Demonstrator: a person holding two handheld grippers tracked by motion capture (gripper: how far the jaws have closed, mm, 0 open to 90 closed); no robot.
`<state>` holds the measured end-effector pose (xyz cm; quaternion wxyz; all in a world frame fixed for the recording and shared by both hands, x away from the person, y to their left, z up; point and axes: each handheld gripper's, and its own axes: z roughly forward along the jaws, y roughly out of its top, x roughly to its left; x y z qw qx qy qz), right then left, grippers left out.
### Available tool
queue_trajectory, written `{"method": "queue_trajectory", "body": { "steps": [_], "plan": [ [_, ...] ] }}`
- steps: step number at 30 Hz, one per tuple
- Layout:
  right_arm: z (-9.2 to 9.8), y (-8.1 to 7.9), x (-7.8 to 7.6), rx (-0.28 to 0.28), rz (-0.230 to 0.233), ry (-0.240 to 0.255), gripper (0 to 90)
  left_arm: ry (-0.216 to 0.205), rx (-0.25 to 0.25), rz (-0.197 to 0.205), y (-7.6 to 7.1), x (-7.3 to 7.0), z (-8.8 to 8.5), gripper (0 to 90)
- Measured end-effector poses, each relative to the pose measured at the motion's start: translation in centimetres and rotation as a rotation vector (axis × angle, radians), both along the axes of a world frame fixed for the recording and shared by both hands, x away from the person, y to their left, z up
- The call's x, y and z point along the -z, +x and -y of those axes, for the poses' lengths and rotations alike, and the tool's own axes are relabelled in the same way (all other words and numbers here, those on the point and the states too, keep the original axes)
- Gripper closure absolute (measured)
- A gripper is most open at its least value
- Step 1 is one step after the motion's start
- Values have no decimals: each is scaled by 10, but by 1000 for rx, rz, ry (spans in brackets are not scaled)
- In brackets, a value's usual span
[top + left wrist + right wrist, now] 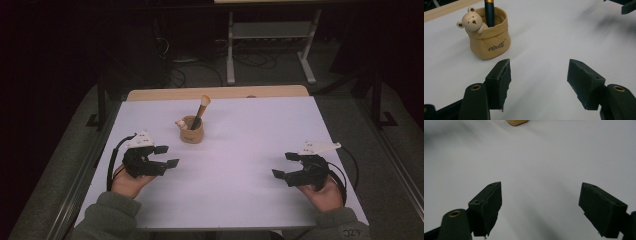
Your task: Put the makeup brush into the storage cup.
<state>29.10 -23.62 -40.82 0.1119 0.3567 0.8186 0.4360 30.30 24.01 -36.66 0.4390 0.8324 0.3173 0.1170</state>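
A small tan pot (192, 131) with a little bear figure on its rim stands at the middle back of the white table (235, 165). A brush with a dark handle (200, 112) stands upright in it. In the left gripper view the pot (489, 37) sits ahead and to the left of the jaws. My left gripper (167, 156) rests at the table's left, open, with nothing between its jaws. At the right, my right gripper (285, 165) is open and empty too. The pot's base (517, 122) peeks in at the top of the right gripper view.
A wooden strip (217, 92) borders the table's far edge. Beyond it, on the dark floor, stands a metal frame (270, 45) with cables. A person's hands and grey-green sleeves (107, 217) come in from the bottom.
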Motion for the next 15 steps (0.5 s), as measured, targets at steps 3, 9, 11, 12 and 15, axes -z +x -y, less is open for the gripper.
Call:
{"method": "queue_trajectory", "body": {
  "steps": [3,9,11,12,15],
  "plan": [
    [0,-1,0,4,-3,-3,180,-11,-4,3,-6,3,-1,345],
    [0,0,2,6,3,-3,180,-10,-8,6,-15,10,-4,329],
    [0,0,3,7,0,-5,180,-6,-15,10,-17,12,-5,316],
    [0,0,3,6,0,-9,180,-8,-18,8,-19,13,-5,313],
    [-1,0,5,6,-1,-12,179,-4,-24,10,-23,18,-5,312]
  ]
}}
